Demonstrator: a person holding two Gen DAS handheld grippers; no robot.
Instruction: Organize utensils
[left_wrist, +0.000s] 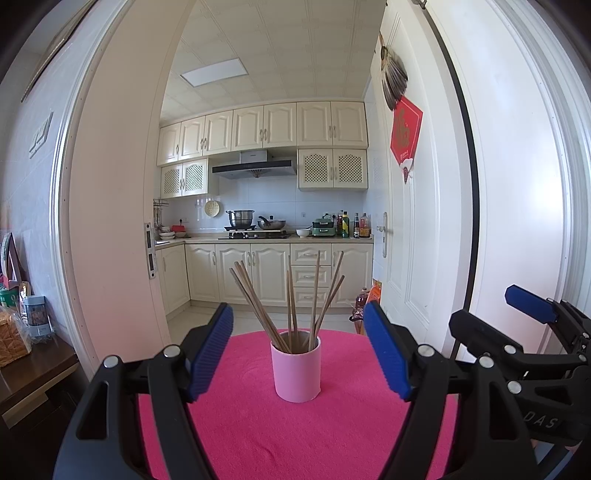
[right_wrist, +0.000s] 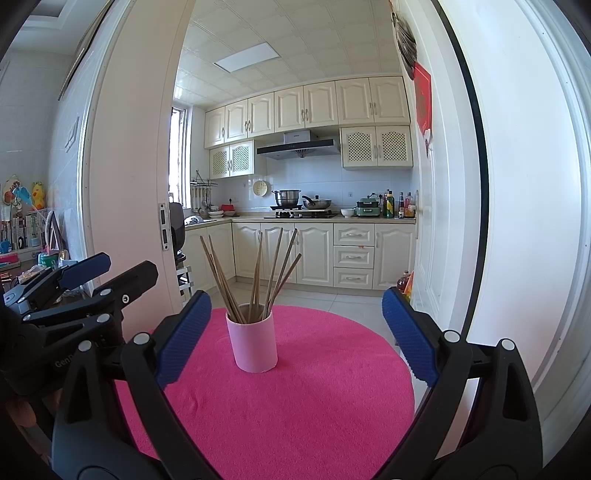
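1. Chopsticks (left_wrist: 295, 302), wooden, bundled upright and fanned out in pink cup (left_wrist: 296, 373); cup upright at middle of pink round mat (left_wrist: 303, 435) covering counter.
2. Left gripper (left_wrist: 298, 349): jaws spread wide, empty, flanking cup without touching.
3. Right gripper (right_wrist: 296, 338): jaws wide apart, nothing held, cup left of centre between them, apart from both.
4. Both held near mat's close edge, side by side, pointing toward cup.
5. Beyond: open doorway, cream kitchen cabinets (left_wrist: 258, 273), stove with pots (left_wrist: 255, 221).

Matt wooden chopsticks (left_wrist: 291, 302); smooth pink cup (left_wrist: 296, 373); fuzzy cloth mat (left_wrist: 295, 435).
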